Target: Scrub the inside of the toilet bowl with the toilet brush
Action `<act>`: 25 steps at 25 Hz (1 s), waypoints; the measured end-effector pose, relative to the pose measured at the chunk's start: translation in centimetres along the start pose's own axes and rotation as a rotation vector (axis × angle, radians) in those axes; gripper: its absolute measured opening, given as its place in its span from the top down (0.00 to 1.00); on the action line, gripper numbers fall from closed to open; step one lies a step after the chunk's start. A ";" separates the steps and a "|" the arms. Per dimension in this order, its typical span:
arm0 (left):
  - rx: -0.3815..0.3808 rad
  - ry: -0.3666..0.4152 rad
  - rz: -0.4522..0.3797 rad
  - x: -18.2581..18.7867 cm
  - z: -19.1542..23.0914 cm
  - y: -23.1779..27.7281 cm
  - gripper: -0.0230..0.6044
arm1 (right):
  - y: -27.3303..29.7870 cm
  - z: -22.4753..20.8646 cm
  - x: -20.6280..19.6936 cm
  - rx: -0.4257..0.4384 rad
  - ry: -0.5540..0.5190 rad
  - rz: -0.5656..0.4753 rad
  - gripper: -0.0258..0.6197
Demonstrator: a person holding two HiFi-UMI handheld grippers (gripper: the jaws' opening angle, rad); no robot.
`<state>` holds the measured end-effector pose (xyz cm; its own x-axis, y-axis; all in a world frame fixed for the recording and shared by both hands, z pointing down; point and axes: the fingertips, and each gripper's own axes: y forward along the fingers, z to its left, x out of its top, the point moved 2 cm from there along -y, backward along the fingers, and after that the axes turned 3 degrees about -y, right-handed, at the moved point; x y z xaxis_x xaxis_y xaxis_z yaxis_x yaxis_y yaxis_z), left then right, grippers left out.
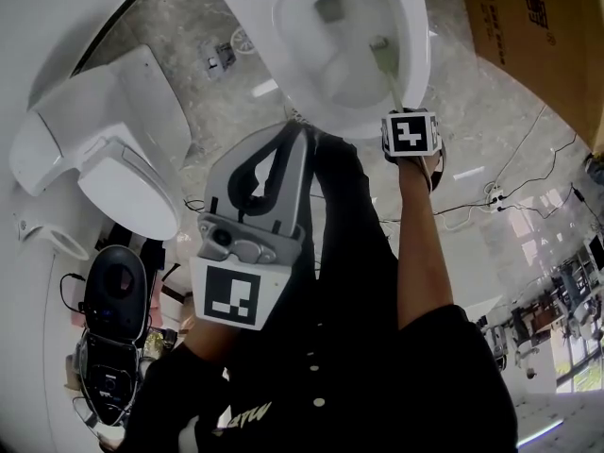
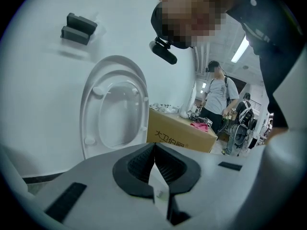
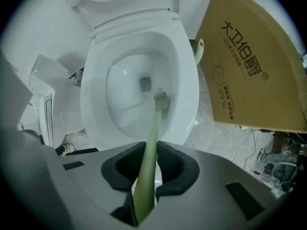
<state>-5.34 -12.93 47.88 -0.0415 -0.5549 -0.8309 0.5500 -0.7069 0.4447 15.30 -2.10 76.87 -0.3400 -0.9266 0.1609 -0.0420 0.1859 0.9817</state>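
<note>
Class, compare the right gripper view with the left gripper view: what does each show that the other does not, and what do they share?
Only the right gripper view: the inside of the toilet bowl, and the green toilet brush clamped in the right gripper, head down in the bowl. Only the left gripper view: the left gripper shut on nothing, two dark wall fittings, a standing person. Both: the printed cardboard box.

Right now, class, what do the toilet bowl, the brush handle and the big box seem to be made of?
Toilet bowl: likely glazed ceramic, glossy white with highlights.
Brush handle: probably plastic, smooth pale green.
Box: cardboard, dull brown with printed lettering.
</note>
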 end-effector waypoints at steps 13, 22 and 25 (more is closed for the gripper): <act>0.023 -0.005 -0.007 0.1 0.9 -0.5 0.92 | -0.2 0.1 -2.7 0.110 -0.258 0.287 0.82; 0.041 -0.003 -0.007 -0.2 0.8 -0.5 0.92 | 0.5 0.0 -2.9 0.174 -0.541 0.409 0.83; 0.046 0.002 -0.004 -0.4 0.9 -0.5 0.92 | 0.5 0.0 -2.8 0.166 -0.627 0.415 0.82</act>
<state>-6.34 -12.75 48.35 -0.0419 -0.5515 -0.8331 0.5112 -0.7283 0.4564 16.21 0.62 76.94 -0.8255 -0.4207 0.3763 0.0819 0.5703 0.8173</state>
